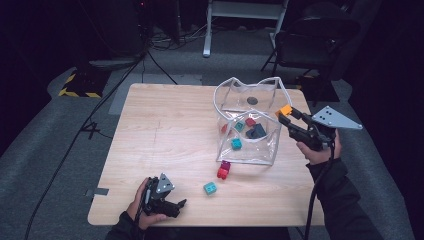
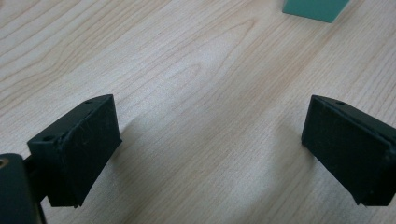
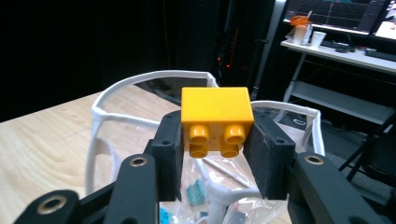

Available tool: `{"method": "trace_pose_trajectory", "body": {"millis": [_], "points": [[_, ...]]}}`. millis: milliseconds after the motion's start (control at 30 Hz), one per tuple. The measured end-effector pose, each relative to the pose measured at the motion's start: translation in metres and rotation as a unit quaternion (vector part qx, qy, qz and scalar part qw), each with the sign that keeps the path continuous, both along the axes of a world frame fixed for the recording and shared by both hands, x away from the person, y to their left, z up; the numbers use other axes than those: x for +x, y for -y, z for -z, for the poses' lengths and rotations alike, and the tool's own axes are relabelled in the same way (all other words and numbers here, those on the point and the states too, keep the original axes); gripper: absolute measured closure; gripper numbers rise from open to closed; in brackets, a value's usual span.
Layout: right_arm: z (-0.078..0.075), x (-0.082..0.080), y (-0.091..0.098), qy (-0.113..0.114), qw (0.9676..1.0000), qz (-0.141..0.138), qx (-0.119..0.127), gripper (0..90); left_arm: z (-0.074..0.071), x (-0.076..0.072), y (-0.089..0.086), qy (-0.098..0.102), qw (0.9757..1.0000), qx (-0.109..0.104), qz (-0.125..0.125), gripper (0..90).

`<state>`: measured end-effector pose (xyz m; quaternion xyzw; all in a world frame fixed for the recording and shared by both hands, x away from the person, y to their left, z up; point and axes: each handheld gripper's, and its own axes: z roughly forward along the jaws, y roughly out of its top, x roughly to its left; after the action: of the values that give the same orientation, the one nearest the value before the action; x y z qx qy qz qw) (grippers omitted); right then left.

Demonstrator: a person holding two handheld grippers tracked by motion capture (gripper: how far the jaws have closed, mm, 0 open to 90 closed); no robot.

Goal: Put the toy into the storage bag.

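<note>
Yellow plastic building block (image 3: 217,112), four round studs on one face, studs turned toward the gripper camera. Clamped on two opposite sides between the right gripper (image 3: 215,140) pads, raised over the rim of the clear plastic bag (image 3: 107,105).

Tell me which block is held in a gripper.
The orange block, clamped by the right gripper above the clear bag; the others lie inside it or on the table.

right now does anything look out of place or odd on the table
Two bricks lie outside the clear bag: a red and purple stack by its front edge and a teal brick nearer the person. Nothing looks damaged.
</note>
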<state>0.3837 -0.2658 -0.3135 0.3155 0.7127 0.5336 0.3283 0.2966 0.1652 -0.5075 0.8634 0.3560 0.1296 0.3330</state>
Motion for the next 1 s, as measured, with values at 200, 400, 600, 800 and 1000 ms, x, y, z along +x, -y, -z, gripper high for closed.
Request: {"method": "trace_pose_trajectory", "body": {"millis": [200, 400, 600, 800, 1000], "points": [[-0.002, 0.013, -0.005, -0.007, 1.0, 0.006, -0.002, 59.0, 0.0, 0.0, 0.0, 0.0, 1.0, 0.0, 0.0, 4.6], [-0.001, 0.025, -0.012, -0.016, 0.9997, 0.014, -0.011, 59.0, 0.0, 0.0, 0.0, 0.0, 1.0, 0.0, 0.0, 4.6], [0.0, 0.036, -0.017, -0.028, 0.9991, 0.023, -0.021, 58.9, 0.0, 0.0, 0.0, 0.001, 1.0, 0.001, 0.0, 4.6], [0.002, 0.044, -0.021, -0.036, 0.9984, 0.031, -0.03, 58.6, 0.0, 0.0, 0.0, 0.0, 1.0, 0.0, 0.0, 4.7], [0.004, 0.051, -0.022, -0.05, 0.9973, 0.043, -0.033, 49.6, 0.0, 0.0, 0.0, 0.001, 1.0, 0.001, 0.0, 4.7]]}}
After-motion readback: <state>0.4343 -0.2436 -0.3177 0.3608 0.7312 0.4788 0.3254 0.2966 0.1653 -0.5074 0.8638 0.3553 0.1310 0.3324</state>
